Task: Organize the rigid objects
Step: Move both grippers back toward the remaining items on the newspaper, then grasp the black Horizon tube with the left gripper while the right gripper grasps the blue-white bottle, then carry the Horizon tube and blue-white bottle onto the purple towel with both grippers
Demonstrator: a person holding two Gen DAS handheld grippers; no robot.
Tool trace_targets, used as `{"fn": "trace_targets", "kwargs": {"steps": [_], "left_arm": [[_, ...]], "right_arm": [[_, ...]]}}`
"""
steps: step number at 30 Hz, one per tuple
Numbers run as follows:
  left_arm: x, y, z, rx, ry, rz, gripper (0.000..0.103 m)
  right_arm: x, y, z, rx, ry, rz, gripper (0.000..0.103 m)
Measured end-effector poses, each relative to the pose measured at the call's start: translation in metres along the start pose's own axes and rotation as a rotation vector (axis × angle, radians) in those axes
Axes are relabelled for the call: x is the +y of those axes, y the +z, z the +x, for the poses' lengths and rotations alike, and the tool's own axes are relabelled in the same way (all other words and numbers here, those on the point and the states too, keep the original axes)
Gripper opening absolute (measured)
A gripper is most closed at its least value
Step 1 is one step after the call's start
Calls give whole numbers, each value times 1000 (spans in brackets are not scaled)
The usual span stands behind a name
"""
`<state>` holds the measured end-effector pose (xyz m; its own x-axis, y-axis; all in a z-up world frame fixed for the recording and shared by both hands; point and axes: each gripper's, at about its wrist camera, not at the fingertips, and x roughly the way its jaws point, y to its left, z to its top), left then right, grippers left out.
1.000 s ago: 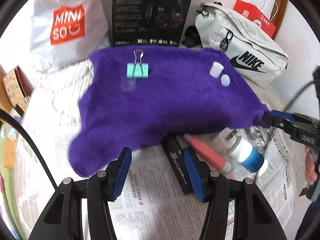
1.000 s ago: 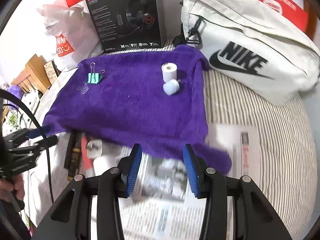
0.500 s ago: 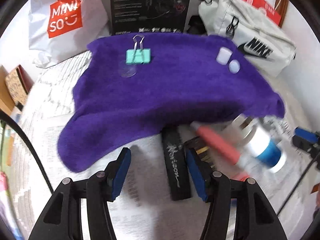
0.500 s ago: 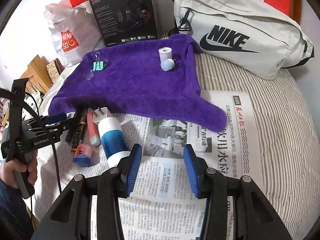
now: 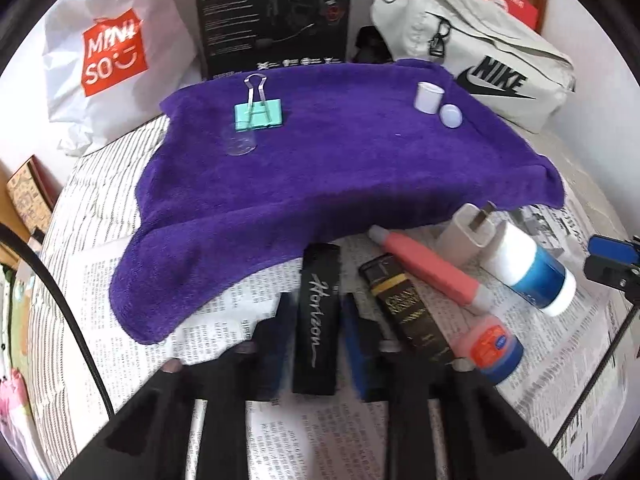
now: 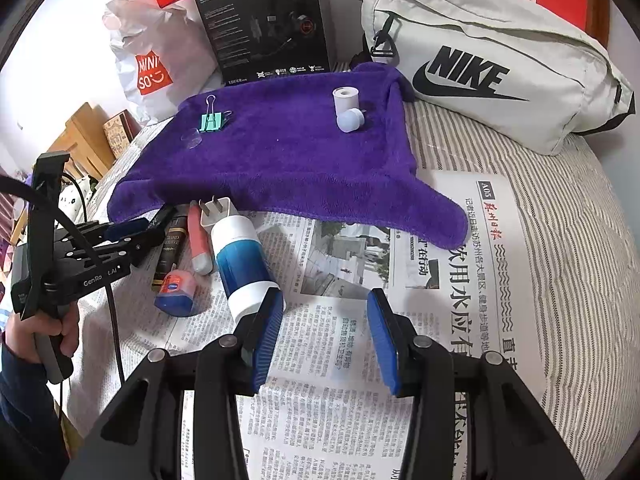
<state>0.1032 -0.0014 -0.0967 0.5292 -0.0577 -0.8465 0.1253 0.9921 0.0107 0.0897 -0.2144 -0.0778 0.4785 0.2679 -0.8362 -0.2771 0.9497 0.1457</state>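
A black "Horizon" box (image 5: pixel 318 326) lies on the newspaper between the pads of my left gripper (image 5: pixel 316 334), which is open around it. Beside it lie a dark gold-lettered box (image 5: pixel 408 312), a pink tube (image 5: pixel 428 266), a white plug (image 5: pixel 470 232), a blue-and-white bottle (image 5: pixel 528 264) and a small pink-and-blue jar (image 5: pixel 490 346). My right gripper (image 6: pixel 326 338) is open and empty over the newspaper, just right of the bottle (image 6: pixel 244 264). On the purple towel (image 6: pixel 288 160) sit a green binder clip (image 6: pixel 212 120), a clear cap (image 6: pixel 192 138) and two white caps (image 6: pixel 348 110).
A white Nike bag (image 6: pixel 500 64), a black headset box (image 6: pixel 264 24) and a Miniso bag (image 6: pixel 156 68) stand behind the towel. Newspaper (image 6: pixel 400 300) covers a striped bed surface (image 6: pixel 580 240). Wooden furniture (image 6: pixel 80 136) is at the left.
My left gripper moved forward and down until its pads straddle the black Horizon box. My right gripper drew back and lowered toward the newspaper beside the bottle.
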Motion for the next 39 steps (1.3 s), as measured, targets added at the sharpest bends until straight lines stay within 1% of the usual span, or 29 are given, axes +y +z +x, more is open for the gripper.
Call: {"fn": "trace_targets", "kwargs": {"steps": [3,7,14,16,19,29,33,39], "left_arm": [[-4,-2,0,-13,4,24,21],[-1,-2,0,-21,-13,13,21],[-1,-2,1,-21,-12,15,22],[-1,-3,1,-22,-14,15,22],[-1,-3,0,-24,-17,11,22],[7,-5,-1,-9,-30,-3,22],[5,-5,-1,-8,-25,6,22],[5,-5,0,-20,-19,-7,22]], "right_arm": [[2,-1,1,-1,10,-8,44],[13,0,1,-9,11,-46,44],[43,7,0,-32,53,-173,44],[49,9,7,-23,68,-196,44],[54,11,23,2,61,-219,43],[51,15,58,51,89,-217,40],[56,19,63,42,68,-234,38],[56,18,64,18,70,-246,38]]}}
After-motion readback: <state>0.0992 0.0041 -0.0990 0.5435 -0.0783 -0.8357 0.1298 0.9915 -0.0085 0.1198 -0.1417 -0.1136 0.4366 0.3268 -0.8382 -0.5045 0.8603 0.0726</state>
